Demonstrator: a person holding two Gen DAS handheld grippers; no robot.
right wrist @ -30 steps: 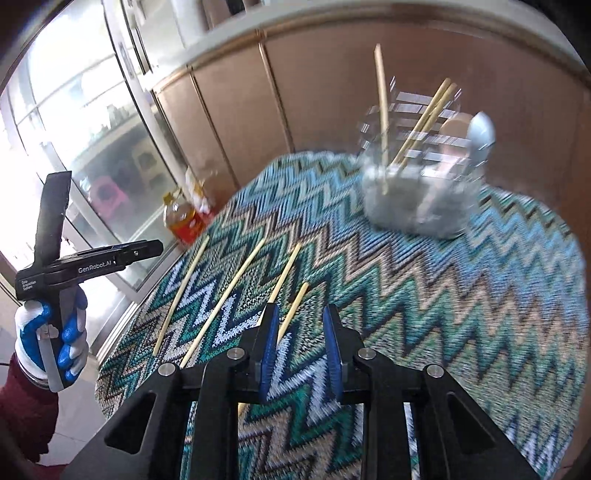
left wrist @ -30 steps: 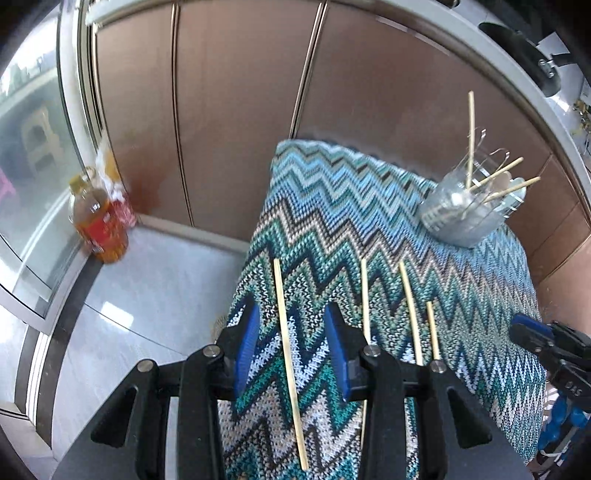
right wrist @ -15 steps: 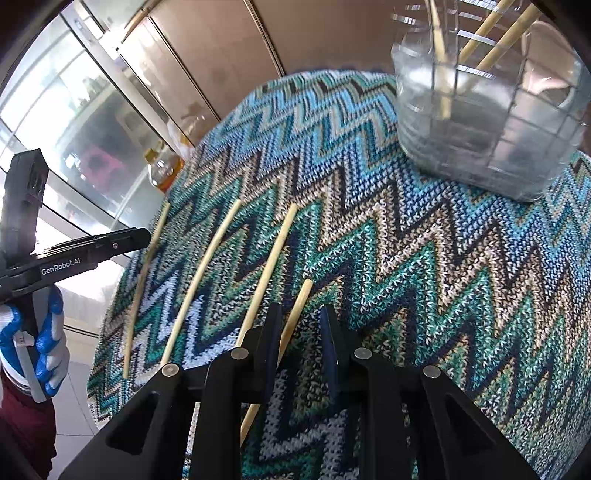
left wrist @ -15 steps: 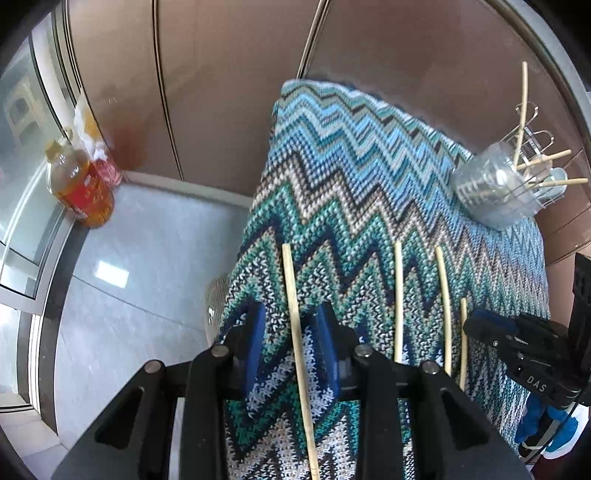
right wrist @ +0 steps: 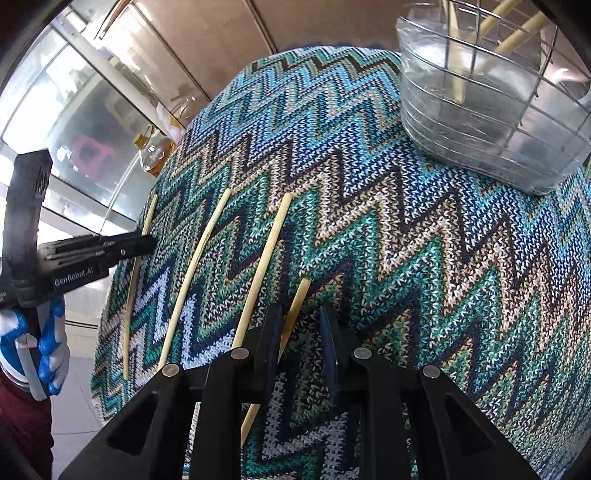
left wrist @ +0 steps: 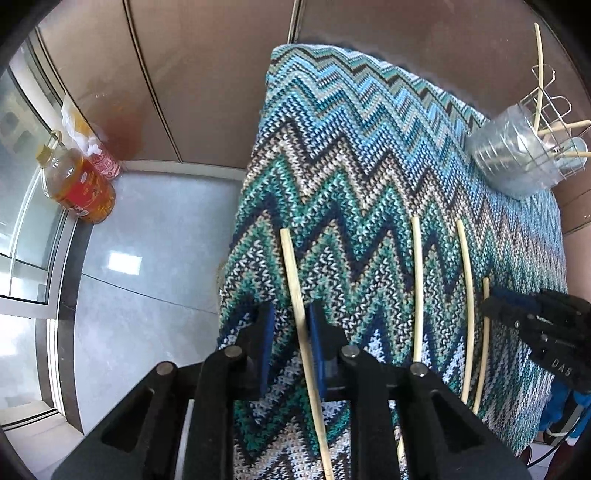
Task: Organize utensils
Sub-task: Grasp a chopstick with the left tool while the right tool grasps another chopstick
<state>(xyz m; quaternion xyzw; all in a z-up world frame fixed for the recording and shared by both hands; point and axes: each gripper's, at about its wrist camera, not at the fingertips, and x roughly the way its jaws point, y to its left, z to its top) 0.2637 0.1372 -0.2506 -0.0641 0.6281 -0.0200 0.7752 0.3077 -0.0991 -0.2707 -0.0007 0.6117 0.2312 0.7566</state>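
Left gripper (left wrist: 290,325): the jaws stand apart, one on each side of the leftmost chopstick (left wrist: 295,291), which lies flat on the zigzag cloth (left wrist: 332,177) near its left edge. The right-hand pad appears to touch the stick; the left-hand pad is clear of it. In the right wrist view this gripper (right wrist: 146,242) sits over the same stick (right wrist: 138,266).

Right gripper (right wrist: 301,328): the jaws stand apart around the short chopstick (right wrist: 297,302), the rightmost of the four on the cloth (right wrist: 406,258). The stick lies against the left-hand pad and apart from the right-hand pad. In the left wrist view this gripper (left wrist: 493,306) reaches in from the right edge of the cloth at the far end of the short chopstick (left wrist: 484,343).

Between these two sticks lie two long chopsticks, the second chopstick (right wrist: 195,266) and the third chopstick (right wrist: 264,266). All four lie roughly parallel and apart, near the near edge of the cloth.

At the far right corner of the cloth stands the wire utensil holder (right wrist: 491,107) with a clear plastic liner. Several chopsticks (right wrist: 517,35) stand tilted inside it.

Beyond the left edge, an oil bottle (left wrist: 75,184) stands on the floor (left wrist: 147,258) against the brown cabinet (left wrist: 207,74).
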